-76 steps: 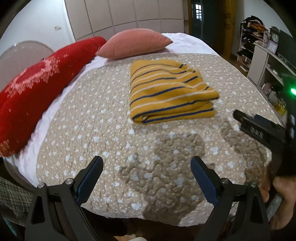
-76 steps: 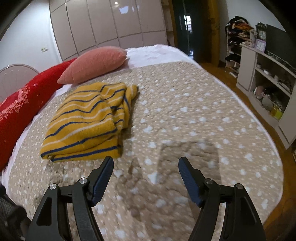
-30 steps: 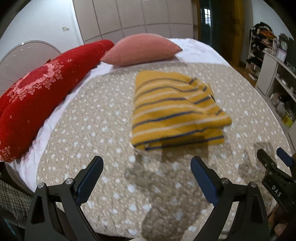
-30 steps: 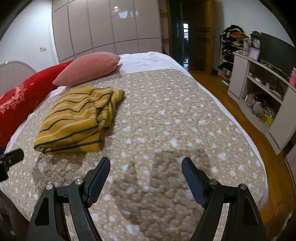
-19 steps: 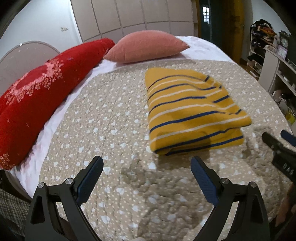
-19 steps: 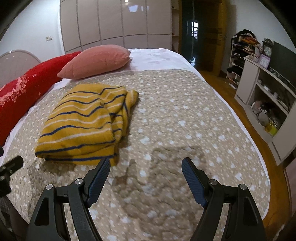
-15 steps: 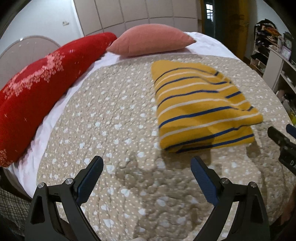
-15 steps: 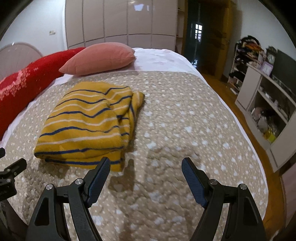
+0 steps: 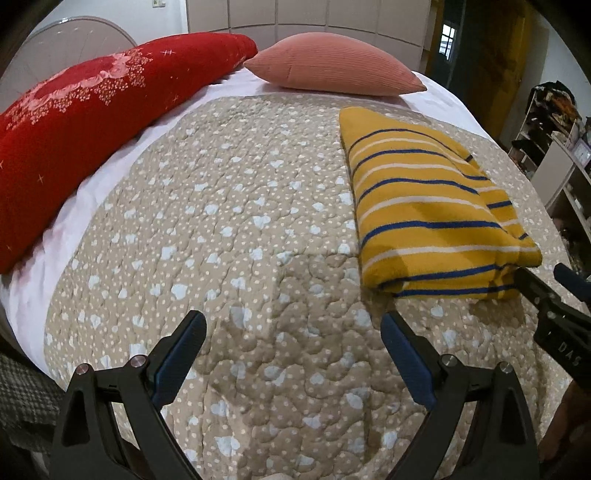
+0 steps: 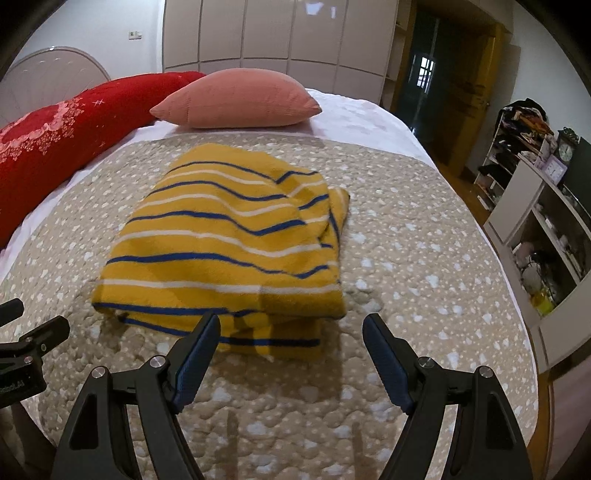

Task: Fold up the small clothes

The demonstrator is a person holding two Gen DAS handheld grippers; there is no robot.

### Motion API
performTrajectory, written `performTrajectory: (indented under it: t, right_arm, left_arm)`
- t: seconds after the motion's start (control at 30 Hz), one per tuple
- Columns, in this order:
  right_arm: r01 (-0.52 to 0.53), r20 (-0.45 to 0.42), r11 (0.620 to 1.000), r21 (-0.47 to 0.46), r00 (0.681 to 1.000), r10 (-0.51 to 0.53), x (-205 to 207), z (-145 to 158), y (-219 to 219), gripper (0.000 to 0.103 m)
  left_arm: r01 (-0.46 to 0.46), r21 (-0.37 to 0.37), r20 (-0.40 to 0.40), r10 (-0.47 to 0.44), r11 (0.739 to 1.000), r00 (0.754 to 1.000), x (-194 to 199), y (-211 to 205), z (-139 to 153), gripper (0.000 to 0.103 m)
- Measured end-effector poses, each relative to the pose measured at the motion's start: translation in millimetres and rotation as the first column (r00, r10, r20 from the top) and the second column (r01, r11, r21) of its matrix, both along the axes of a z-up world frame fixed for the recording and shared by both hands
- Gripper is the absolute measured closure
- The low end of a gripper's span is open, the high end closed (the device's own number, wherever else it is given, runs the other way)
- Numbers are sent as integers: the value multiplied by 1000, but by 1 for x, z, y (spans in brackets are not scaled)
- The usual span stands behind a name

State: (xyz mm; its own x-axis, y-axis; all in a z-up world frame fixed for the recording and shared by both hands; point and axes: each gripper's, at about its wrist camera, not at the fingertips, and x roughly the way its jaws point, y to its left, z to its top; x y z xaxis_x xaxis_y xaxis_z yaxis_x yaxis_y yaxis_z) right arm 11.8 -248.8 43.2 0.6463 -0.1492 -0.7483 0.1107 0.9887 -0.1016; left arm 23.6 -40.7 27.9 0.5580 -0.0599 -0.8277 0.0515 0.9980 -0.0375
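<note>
A folded yellow garment with blue and white stripes (image 9: 436, 210) lies on the beige quilted bedspread (image 9: 240, 221). In the right wrist view the garment (image 10: 229, 240) lies just beyond my fingertips. My left gripper (image 9: 291, 350) is open and empty over bare quilt, to the left of the garment. My right gripper (image 10: 291, 350) is open and empty, its left fingertip at the garment's near edge. The right gripper's fingers also show at the right edge of the left wrist view (image 9: 554, 306). The left gripper shows at the left edge of the right wrist view (image 10: 26, 343).
A pink pillow (image 10: 236, 99) and a long red cushion (image 9: 92, 110) lie at the head of the bed. White shelves with clutter (image 10: 546, 221) stand at the right. A wardrobe (image 10: 277, 33) and a dark doorway (image 10: 424, 66) are behind.
Both grippers have moved closer to the bed. The garment has shifted to the right in the left view and now fills the middle of the right view. Both stay open.
</note>
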Motion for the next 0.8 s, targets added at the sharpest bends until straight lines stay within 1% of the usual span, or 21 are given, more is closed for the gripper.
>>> performTrajectory:
  t: [0.33,0.53,0.8]
  right_arm:
    - [20,-12,1000,10,1000,-20,-12,-4,0,20]
    - [31,-13,999,16,999,-31,-18,-5,-3,20]
    - [33,-20,999,12,999,-32,-21,-11,-3,19]
  left_arm:
    - [17,32,58,-19,999,998,-19,-8,8,8]
    - [38,15,37,-38,999,999,-21,-13,6,8]
    - [46,16,20,-47,999,999,-22,-16,1,8]
